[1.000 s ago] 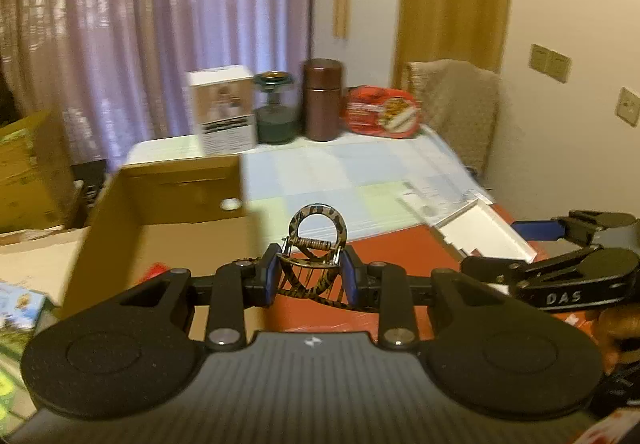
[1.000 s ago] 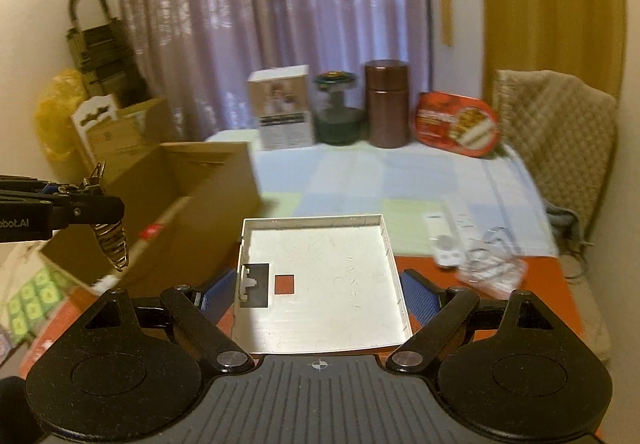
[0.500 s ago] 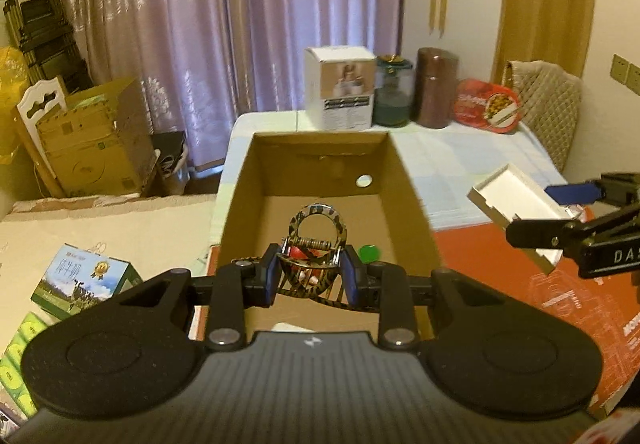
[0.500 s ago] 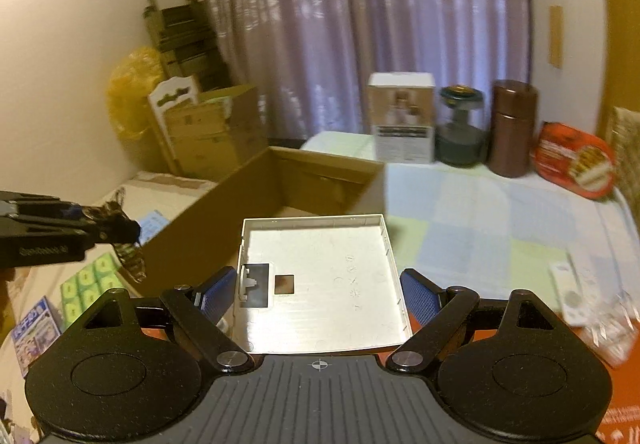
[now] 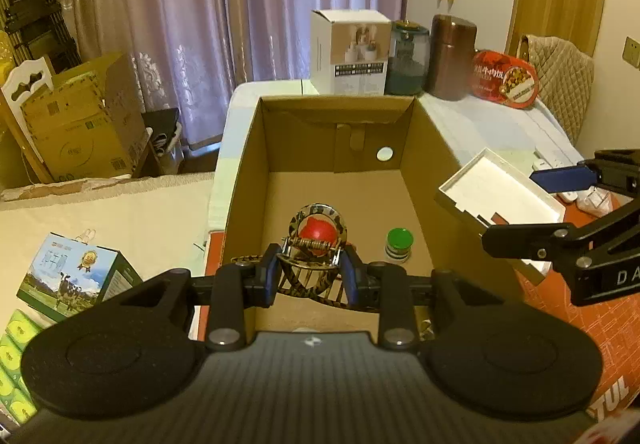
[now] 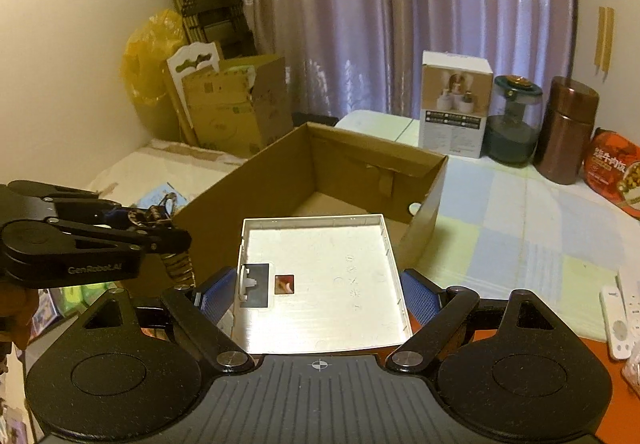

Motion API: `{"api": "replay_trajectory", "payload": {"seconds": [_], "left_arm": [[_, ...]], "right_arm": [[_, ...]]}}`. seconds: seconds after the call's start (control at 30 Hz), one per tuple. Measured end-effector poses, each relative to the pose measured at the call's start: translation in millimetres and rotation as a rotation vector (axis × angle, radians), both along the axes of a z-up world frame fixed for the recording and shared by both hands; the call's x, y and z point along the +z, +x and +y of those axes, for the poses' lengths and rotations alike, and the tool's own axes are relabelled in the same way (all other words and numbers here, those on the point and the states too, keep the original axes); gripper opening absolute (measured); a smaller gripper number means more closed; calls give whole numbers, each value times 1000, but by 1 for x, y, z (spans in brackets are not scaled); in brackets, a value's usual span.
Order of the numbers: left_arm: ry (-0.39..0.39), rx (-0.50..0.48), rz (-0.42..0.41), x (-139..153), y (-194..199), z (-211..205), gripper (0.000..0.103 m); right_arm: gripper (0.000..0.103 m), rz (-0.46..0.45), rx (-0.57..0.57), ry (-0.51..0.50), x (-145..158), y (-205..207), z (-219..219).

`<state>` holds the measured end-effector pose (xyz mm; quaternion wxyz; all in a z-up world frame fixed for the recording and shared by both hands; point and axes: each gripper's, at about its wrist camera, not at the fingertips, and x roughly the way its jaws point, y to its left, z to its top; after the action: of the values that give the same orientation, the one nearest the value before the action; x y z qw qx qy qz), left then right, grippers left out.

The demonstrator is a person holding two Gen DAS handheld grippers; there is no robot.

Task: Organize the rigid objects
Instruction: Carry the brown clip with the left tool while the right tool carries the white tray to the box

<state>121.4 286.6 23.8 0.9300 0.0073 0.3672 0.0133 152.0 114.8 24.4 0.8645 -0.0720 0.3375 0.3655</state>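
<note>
My left gripper [image 5: 310, 272] is shut on a tiger-striped hair claw clip [image 5: 312, 244] and hangs over the near end of an open cardboard box [image 5: 360, 131]. On the box floor lie a red object [image 5: 319, 234], seen through the clip's ring, and a small green-capped bottle [image 5: 400, 242]. My right gripper [image 6: 316, 292] grips a flat white square tray [image 6: 320, 276] by its two side walls. It holds the tray tilted beside the box's right wall [image 5: 500, 187]. In the right wrist view the left gripper [image 6: 160, 232] and the clip [image 6: 178, 264] are at the left, by the box [image 6: 260, 195].
At the table's far end stand a white product box [image 5: 350, 51], a green glass jar [image 5: 408, 59], a brown canister [image 5: 452, 55] and a red tin [image 5: 504, 77]. Cartons [image 5: 80, 119] stand on the floor to the left. A white remote [image 6: 616, 320] lies at the right.
Both hands have swung left from the table's middle to the cardboard box. The clip now hangs over the box's inside, and the tray has come up to its right wall. Both grips are unchanged.
</note>
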Motion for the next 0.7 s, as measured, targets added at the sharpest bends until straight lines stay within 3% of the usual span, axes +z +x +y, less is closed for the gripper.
{"api": "replay_trajectory", "payload": {"seconds": [0.4,0.5,0.7], "left_arm": [[-5,-18,23,-22,17,7,27],[7,-22,1,-21,18,7,35],[0,-5,-21,-13,14,11,35]], "right_arm": [[84,5,1,-35,-19,8,13],[84,8,-3,-37,-21,9,13],[85,12,-6,-38,-22,9,12]]}}
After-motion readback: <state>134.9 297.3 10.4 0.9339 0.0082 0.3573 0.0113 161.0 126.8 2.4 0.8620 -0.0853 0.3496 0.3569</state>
